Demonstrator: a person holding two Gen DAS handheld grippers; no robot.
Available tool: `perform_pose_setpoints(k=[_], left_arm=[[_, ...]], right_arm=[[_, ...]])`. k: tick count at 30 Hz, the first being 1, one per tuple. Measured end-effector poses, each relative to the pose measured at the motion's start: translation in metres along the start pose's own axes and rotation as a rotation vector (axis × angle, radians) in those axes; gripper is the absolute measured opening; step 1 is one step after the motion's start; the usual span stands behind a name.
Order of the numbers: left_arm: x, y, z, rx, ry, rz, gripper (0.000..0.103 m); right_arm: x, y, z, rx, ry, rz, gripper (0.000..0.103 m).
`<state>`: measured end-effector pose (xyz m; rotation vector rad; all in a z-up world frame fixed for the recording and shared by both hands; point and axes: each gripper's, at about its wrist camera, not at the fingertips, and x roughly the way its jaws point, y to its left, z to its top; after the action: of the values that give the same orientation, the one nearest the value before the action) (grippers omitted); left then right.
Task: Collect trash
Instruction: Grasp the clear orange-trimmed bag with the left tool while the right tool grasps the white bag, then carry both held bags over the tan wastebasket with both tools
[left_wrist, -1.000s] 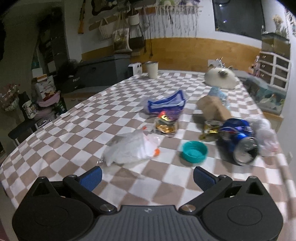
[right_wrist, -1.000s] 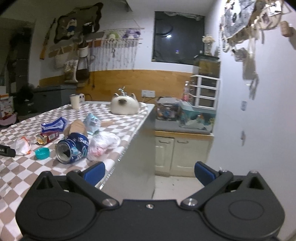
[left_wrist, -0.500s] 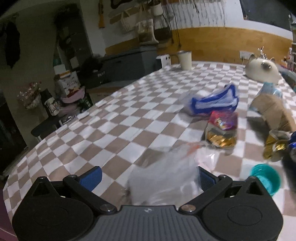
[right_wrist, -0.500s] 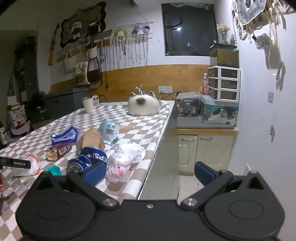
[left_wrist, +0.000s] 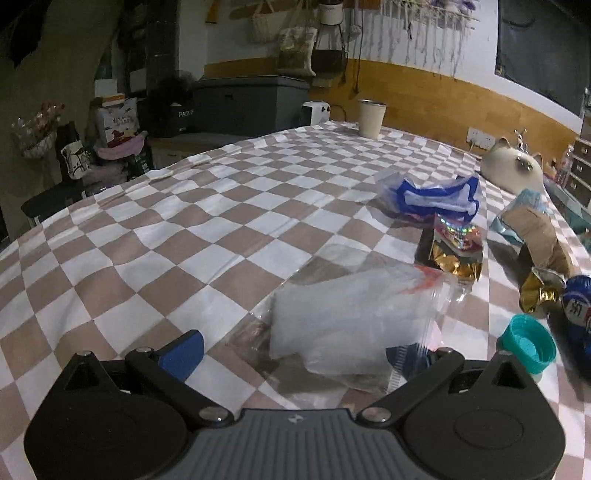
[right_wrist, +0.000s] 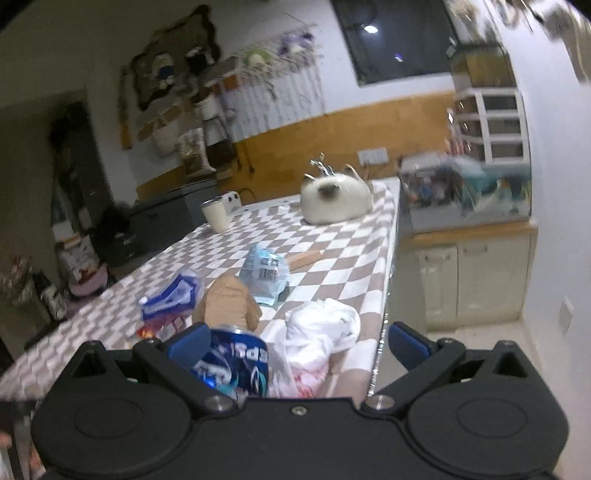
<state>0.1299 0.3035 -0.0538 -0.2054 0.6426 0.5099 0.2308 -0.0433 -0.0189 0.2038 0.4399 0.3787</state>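
Observation:
On the checkered table (left_wrist: 155, 236) lies a clear plastic bag (left_wrist: 343, 321), right between the fingers of my open left gripper (left_wrist: 295, 356); its edge covers the right fingertip. A teal cap (left_wrist: 526, 349), a gold wrapper (left_wrist: 539, 291), a red-gold snack pack (left_wrist: 456, 247) and a blue-white bag (left_wrist: 436, 197) lie to the right. My right gripper (right_wrist: 299, 341) is open over a dented blue Pepsi can (right_wrist: 232, 362) by its left finger and a crumpled white bag (right_wrist: 321, 332).
Also on the table are a brown paper bag (right_wrist: 229, 302), a light blue packet (right_wrist: 264, 273), a wooden stick (right_wrist: 304, 256), a cat-shaped ceramic piece (right_wrist: 334, 199) and a cup (right_wrist: 216, 216). The table's right edge (right_wrist: 386, 295) drops to the floor beside a cabinet (right_wrist: 472, 273).
My left gripper has moved forward and low, so the clear bag now sits between its fingers. My right gripper has swung in from the table's edge over the can and white bag.

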Motion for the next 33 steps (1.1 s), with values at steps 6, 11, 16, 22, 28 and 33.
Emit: perform_pose_setpoints(k=[6, 11, 16, 22, 28, 33], left_arm=[[-0.013, -0.002, -0.005, 0.031, -0.052, -0.037, 0.101], [-0.034, -0.019, -0.006, 0.218, -0.198, -0.014, 0.089], [-0.033, -0.04, -0.003, 0.366, -0.199, 0.008, 0.069], [-0.024, -0.051, 0.003, 0.394, -0.127, 0.002, 0.041], [-0.033, -0.046, 0.004, 0.4, -0.168, -0.003, 0.026], [-0.055, -0.037, 0.008, 0.342, -0.228, -0.011, 0.019]], right_arm=[[0.043, 0.01, -0.001, 0.049, 0.084, -0.052, 0.078], [0.063, 0.011, -0.011, 0.077, 0.146, -0.079, 0.058], [0.07, 0.011, -0.018, 0.083, 0.191, -0.081, 0.054], [0.071, 0.007, -0.023, 0.079, 0.213, -0.082, 0.035], [0.059, 0.005, -0.024, 0.007, 0.214, -0.064, 0.027], [0.046, -0.001, -0.023, 0.004, 0.19, -0.035, 0.023]])
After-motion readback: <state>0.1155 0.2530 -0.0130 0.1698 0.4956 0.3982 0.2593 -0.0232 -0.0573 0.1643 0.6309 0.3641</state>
